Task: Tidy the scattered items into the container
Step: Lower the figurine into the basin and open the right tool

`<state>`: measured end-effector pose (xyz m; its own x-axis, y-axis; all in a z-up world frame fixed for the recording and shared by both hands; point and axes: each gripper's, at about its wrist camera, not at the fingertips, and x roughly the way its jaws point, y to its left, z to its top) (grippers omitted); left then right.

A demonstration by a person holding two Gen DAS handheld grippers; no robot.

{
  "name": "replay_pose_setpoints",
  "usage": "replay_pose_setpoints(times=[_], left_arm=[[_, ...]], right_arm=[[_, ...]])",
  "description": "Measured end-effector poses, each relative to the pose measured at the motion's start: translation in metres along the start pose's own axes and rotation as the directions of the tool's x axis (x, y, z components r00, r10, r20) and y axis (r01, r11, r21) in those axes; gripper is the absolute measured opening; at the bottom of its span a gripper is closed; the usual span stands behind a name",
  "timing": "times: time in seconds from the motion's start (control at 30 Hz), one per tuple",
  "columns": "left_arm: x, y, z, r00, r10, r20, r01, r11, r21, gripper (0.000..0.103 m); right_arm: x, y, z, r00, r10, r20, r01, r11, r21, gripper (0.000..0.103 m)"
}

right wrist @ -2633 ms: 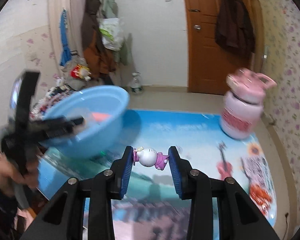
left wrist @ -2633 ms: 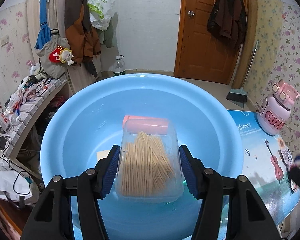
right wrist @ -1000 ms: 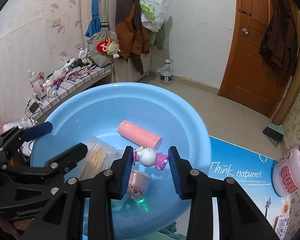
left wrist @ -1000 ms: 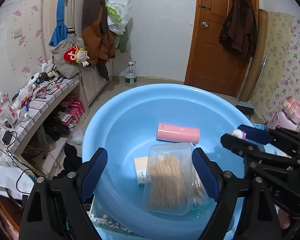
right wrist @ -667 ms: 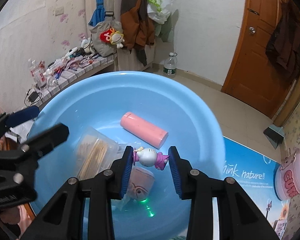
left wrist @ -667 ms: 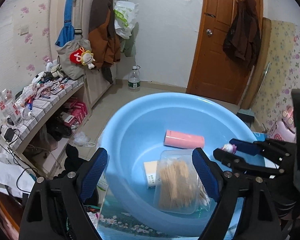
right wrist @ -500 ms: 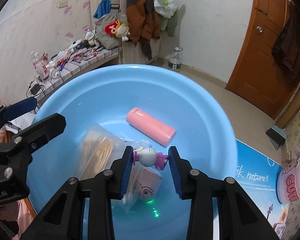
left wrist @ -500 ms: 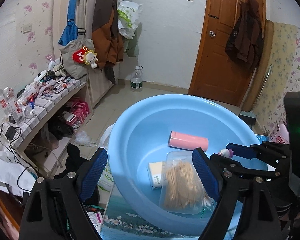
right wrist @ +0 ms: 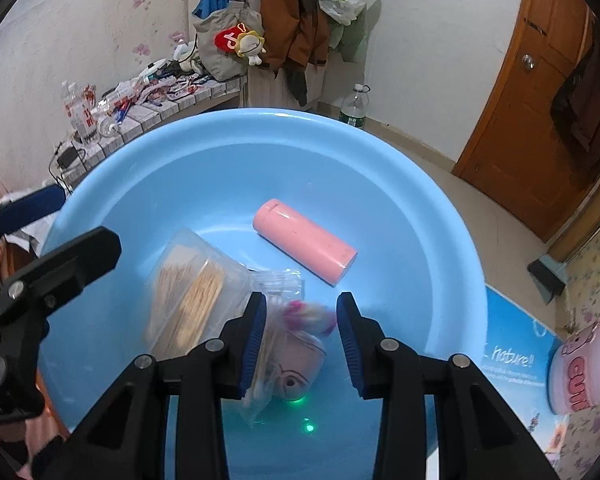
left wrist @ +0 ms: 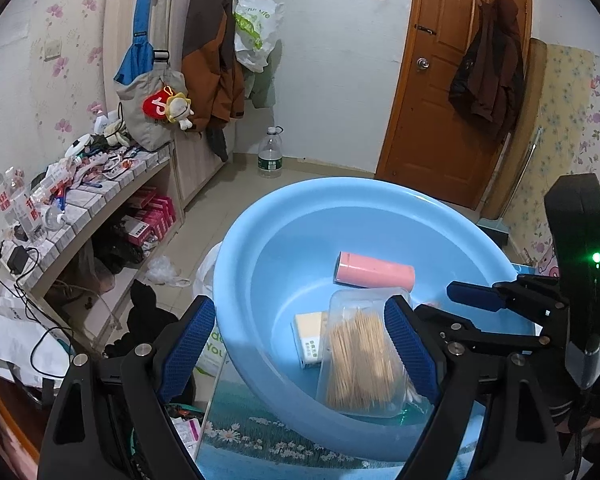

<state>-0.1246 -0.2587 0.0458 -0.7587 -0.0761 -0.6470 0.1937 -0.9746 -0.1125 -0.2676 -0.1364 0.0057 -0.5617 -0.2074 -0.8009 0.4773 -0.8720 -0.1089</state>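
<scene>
Toothpick box (right wrist: 188, 292) and pink bottle (right wrist: 304, 247) crowd the basin (right wrist: 380, 168) floor.

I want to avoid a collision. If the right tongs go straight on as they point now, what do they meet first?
Probably the small blurred doll between the open right tongs, then the basin floor; depth is unclear.

Brown wooden door (left wrist: 452, 92) in white wall; coats (left wrist: 214, 60) hang left of it, above tiled floor (left wrist: 236, 188).
</scene>
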Motion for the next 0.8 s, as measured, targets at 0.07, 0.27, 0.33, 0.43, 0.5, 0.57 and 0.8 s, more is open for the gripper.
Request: replay_pose_setpoints(times=[0.07,0.27,0.33,0.43,0.5,0.57,0.8], left_arm=[[-0.001,0.000,-0.001,1.000,0.001,-0.001,-0.001,1.000,-0.002,0.086],[-0.003,-0.002,-0.004,1.000,0.003,-0.007,-0.003,1.000,-0.001,0.086],[-0.003,-0.004,-0.005,1.000,0.007,-0.007,-0.007,1.000,0.003,0.086],[-0.003,-0.005,-0.005,1.000,0.007,-0.011,-0.007,1.000,0.004,0.086],[-0.003,-0.005,-0.006,1.000,0.009,-0.015,-0.008,1.000,0.005,0.086],[-0.001,-0.005,-0.007,1.000,0.010,-0.029,-0.010,1.000,0.008,0.086],[-0.003,-0.008,-0.013,0.999,0.009,-0.041,-0.008,1.000,0.023,0.086]], right_arm=[[-0.002,0.001,-0.003,1.000,-0.013,0.004,0.013,1.000,-0.015,0.039],[-0.006,0.002,-0.011,0.999,-0.037,0.005,0.037,0.999,-0.029,0.040],[-0.007,-0.001,-0.013,0.999,-0.034,0.000,0.034,0.999,-0.033,0.040],[-0.008,-0.001,-0.016,0.999,-0.029,-0.014,0.029,0.999,-0.038,0.040],[-0.007,-0.002,-0.015,0.999,-0.029,-0.026,0.028,0.999,-0.040,0.040],[-0.007,-0.001,-0.016,0.999,-0.030,-0.034,0.028,0.999,-0.043,0.040],[-0.008,0.001,-0.009,0.999,-0.030,-0.043,0.028,0.999,-0.047,0.040]])
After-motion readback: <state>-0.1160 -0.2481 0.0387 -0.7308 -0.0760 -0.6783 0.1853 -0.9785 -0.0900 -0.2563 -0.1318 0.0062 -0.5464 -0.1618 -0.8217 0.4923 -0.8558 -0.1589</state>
